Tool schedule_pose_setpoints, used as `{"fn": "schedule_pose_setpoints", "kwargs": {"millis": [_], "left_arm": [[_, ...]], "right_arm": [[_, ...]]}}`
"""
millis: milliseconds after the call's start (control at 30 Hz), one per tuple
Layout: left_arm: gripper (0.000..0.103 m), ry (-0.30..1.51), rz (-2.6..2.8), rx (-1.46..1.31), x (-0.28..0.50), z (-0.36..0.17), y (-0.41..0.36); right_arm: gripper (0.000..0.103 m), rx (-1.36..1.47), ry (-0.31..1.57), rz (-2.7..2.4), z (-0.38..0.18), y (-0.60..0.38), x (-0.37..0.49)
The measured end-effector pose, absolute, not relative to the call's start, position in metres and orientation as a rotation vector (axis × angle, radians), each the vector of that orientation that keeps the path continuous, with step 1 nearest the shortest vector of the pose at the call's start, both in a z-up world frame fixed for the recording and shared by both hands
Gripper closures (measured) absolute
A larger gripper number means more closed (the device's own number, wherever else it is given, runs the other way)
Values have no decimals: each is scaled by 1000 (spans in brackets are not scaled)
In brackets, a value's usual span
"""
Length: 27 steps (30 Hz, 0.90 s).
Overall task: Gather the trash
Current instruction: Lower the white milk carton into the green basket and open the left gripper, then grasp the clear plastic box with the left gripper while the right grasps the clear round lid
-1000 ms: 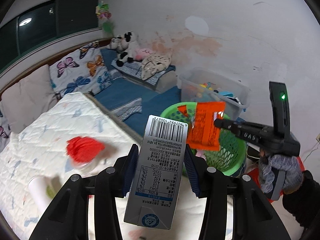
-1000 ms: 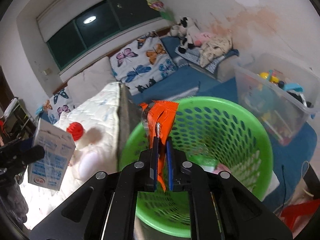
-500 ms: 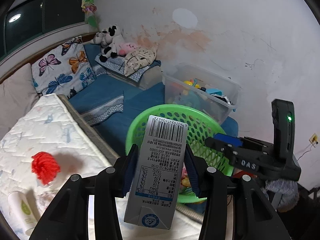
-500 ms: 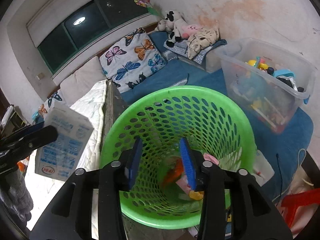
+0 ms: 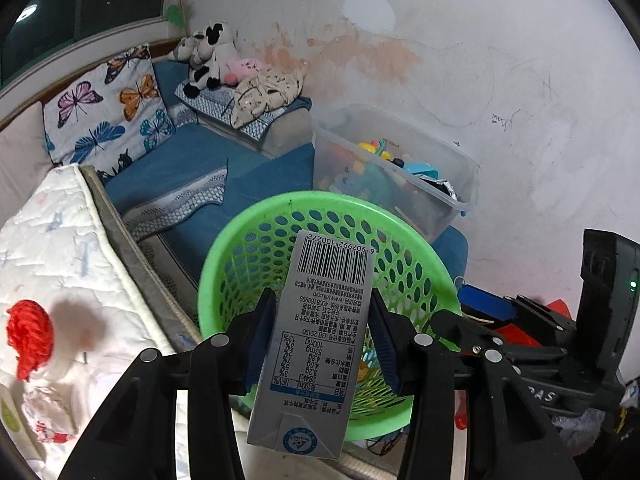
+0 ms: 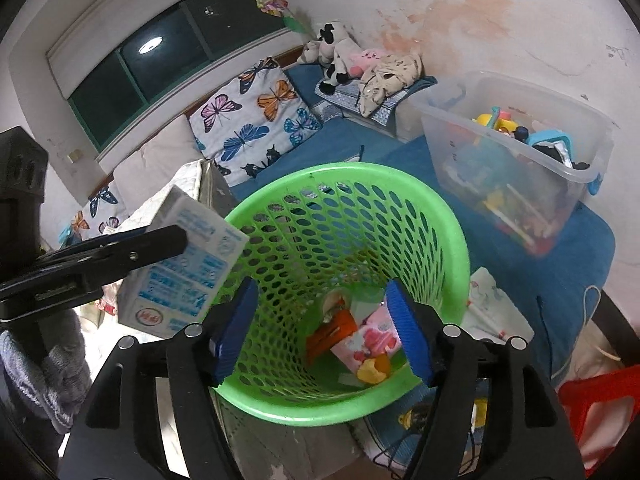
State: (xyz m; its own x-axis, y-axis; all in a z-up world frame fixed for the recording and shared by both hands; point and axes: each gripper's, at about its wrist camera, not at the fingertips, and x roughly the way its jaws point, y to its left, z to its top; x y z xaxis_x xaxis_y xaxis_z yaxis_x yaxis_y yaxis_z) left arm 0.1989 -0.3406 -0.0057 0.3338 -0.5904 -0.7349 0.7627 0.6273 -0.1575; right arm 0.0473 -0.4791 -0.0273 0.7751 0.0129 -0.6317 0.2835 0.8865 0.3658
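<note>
Over green basket: left gripper clamping barcoded milk carton, "www.yili.com"; right gripper just-opened, empty.

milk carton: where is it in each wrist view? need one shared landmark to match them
Left wrist: milk carton at bottom centre, barcode end up, clamped in the left gripper, in front of the green basket.
Right wrist: milk carton at left of centre, held beside the basket's left rim.
Shared landmark: green basket; the clear toy bin sits behind it to the right in both.
</note>
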Motion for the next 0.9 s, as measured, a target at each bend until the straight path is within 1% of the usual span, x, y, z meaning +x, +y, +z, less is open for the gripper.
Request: {"fn": "schedule_pose_setpoints", "kwargs": {"millis": [233, 500, 900], "left_arm": [[57, 874, -903, 221, 199, -14, -345], [57, 854, -897, 219, 192, -10, -336], [56, 808, -779, 192, 180, 0, -269]], "right_arm": [[34, 472, 681, -152, -31, -480, 45], [34, 471, 676, -146, -30, -478, 43], [29, 438, 685, -81, -23, -451, 54]]}}
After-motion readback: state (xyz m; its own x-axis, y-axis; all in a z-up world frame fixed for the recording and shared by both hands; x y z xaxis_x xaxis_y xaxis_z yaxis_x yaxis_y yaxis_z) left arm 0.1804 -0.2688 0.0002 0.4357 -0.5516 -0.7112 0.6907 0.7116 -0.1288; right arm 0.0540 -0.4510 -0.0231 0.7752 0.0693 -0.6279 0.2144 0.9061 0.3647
